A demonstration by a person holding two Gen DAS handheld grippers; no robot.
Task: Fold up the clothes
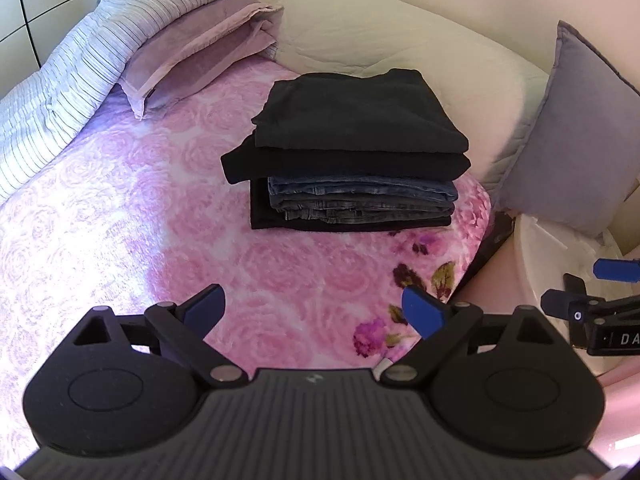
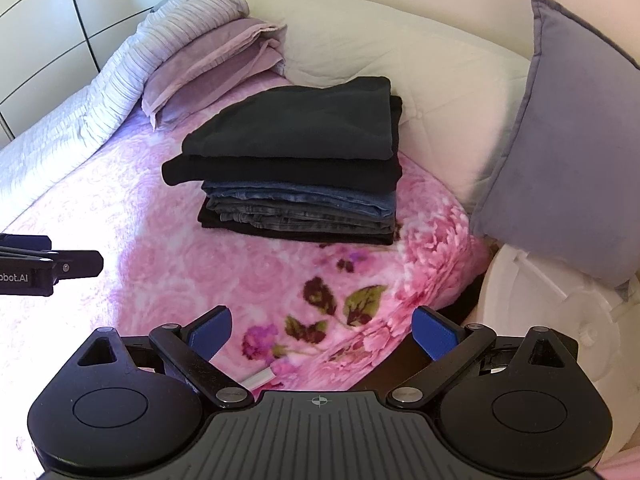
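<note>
Sitting straight ahead of both tongs: stack of folded clothes (image 1: 352, 152) (image 2: 296, 160), two black garments lying over blue and grey jeans (image 1: 360, 200) (image 2: 300, 208), black piece at the bottom. Pink floral blanket (image 1: 280, 272) (image 2: 200, 264) is lying beneath. Left gripper (image 1: 314, 312) and right gripper (image 2: 322, 334) are both hovering spread wide, holding nothing. Grey cushion (image 1: 576, 136) (image 2: 568, 152) is leaning to the right; mauve pillow (image 1: 200, 48) (image 2: 216, 64) is resting far left.
</note>
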